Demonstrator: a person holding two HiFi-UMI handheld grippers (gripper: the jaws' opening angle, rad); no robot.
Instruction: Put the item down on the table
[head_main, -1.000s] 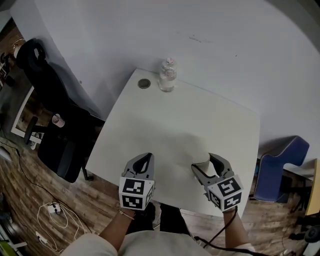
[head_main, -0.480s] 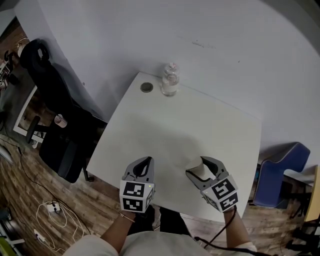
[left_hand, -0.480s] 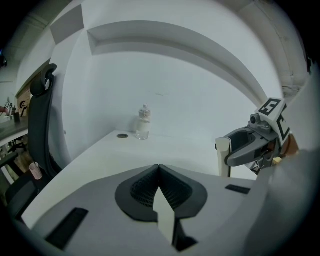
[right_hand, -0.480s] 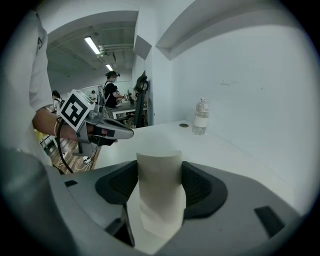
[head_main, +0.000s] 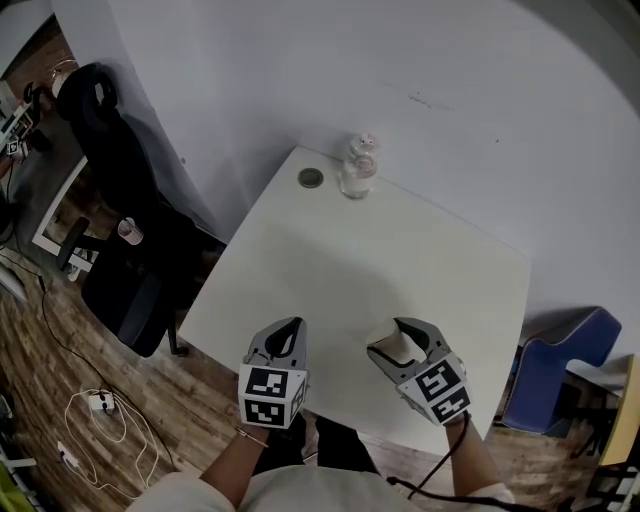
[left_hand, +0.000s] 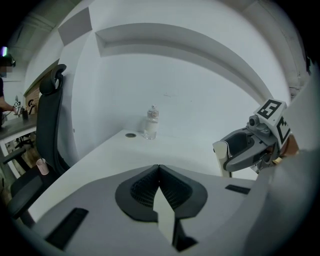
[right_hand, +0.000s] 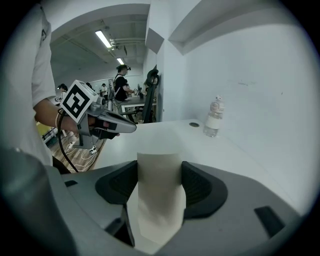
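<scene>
The item is a pale cream paper cup (right_hand: 159, 190), held between the pads of my right gripper (right_hand: 159, 167), which is shut on it. In the head view the right gripper (head_main: 396, 340) carries the cup (head_main: 403, 347) over the white table (head_main: 380, 250) near its front edge. I cannot tell whether the cup touches the tabletop. My left gripper (head_main: 289, 328) hovers to its left at the front edge, its jaws pressed together on nothing (left_hand: 159, 167). From the left gripper view the cup (left_hand: 220, 156) shows in the right gripper (left_hand: 244, 149).
A clear water bottle (head_main: 357, 168) and a small round lid (head_main: 311, 178) stand at the table's far corner by the wall. A black office chair (head_main: 120, 200) is left of the table, a blue seat (head_main: 560, 345) right. Cables (head_main: 95, 410) lie on the wooden floor.
The head view has shifted, so the table sits slightly lower and to the right. My right gripper has drifted a little left toward the left gripper, still holding the cup.
</scene>
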